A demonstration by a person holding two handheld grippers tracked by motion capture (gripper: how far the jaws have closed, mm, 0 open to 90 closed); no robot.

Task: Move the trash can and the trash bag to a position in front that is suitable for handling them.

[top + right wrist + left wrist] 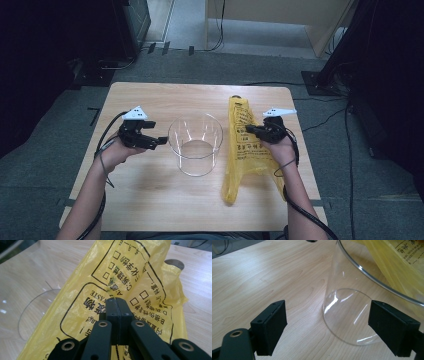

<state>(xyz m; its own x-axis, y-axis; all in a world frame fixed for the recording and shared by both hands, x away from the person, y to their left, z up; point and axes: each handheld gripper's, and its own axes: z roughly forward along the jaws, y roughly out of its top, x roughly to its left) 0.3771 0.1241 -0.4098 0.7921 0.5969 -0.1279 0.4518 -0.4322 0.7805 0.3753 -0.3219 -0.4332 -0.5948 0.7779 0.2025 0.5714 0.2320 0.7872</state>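
Yellow plastic bag (245,145) lay at centre right of the high view, stretched lengthwise on a wooden table (150,195), with a clear glass cylinder (195,145) standing upright just left of it. At mid-left of that view, the left gripper (159,140) pointed toward the cylinder; the right gripper (248,129) sat over the bag's upper half.

The left gripper view showed its jaws spread wide, nothing between them, the cylinder's base (348,315) close ahead at centre right.

The right gripper view showed its jaws pressed together, pinching a fold of the bag (130,272). It also brought out black print the high view left unreadable: boxed Chinese characters with checkboxes and the word "WASTE", upside down.
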